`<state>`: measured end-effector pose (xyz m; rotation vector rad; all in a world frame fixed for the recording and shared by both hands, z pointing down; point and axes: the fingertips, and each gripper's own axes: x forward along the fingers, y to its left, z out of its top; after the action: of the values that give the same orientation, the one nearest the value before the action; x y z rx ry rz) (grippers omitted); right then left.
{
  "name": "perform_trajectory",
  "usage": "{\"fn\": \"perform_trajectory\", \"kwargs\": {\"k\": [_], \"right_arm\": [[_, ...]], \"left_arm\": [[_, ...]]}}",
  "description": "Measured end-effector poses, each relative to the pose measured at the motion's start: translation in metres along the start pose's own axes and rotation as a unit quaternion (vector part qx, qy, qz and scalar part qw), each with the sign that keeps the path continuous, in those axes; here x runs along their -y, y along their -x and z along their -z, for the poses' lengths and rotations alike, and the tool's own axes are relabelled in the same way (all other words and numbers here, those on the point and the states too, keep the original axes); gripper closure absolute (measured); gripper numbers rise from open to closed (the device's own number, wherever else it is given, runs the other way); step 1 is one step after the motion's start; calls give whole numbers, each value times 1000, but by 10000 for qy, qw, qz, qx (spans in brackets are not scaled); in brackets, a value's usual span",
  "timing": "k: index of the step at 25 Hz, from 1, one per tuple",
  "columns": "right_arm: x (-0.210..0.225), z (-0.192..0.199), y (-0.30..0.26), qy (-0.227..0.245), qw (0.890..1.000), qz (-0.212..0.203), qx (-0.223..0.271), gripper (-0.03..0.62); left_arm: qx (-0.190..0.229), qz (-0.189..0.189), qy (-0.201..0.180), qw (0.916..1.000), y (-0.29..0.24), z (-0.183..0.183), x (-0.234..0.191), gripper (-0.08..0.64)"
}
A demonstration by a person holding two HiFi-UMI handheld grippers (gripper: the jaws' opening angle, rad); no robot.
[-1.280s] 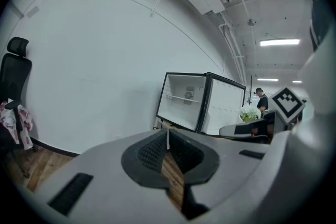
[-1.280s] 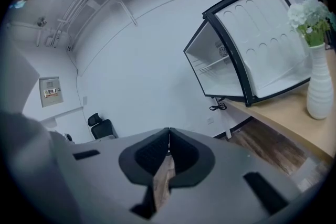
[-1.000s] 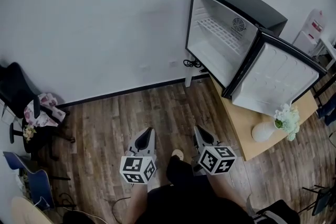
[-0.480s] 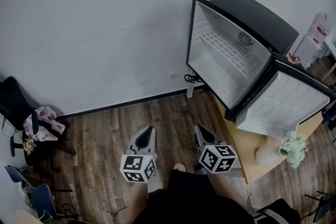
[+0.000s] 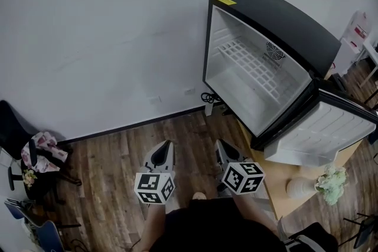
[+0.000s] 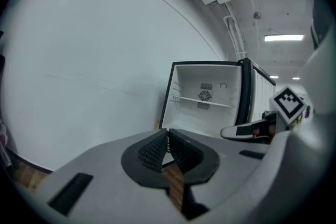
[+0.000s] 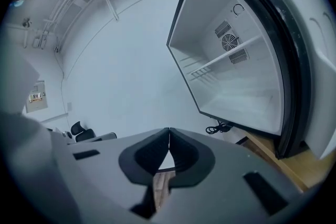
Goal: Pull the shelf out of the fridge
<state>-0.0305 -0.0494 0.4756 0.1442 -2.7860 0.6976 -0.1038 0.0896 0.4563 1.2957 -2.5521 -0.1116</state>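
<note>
Though the yellow label [image 5: 224, 0] on the fridge [image 5: 283, 23] is unreadable, its wire shelf [image 5: 254, 66] lies level, long axis spanning the cavity; left claw [image 5: 167, 146] and right claw [image 5: 220, 143] are closed, empty.

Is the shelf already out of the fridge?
No, the wire shelf sits inside the open fridge, spanning its white interior.

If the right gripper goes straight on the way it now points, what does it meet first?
Most likely the white wall, just left of the open fridge. The right gripper, shut and empty, has nothing nearer in its line, though depth is hard to judge.
</note>
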Motion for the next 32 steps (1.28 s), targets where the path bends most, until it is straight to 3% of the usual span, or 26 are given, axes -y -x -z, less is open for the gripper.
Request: {"fn": "perform_trajectory", "kwargs": {"k": [14,19,32], "right_arm": [[12,34,9,-422,9985,156,-303,601],[20,36,11,-508,9980,308,-202,601],[57,-25,-35,-667,9928,914,384,600]], "left_arm": [[-421,179,-3,9990,-10,23,13,546],[-515,338,2,9981,-19,30,15,546],[-487,1230,-126,9911,-114,-6,18,546]]}}
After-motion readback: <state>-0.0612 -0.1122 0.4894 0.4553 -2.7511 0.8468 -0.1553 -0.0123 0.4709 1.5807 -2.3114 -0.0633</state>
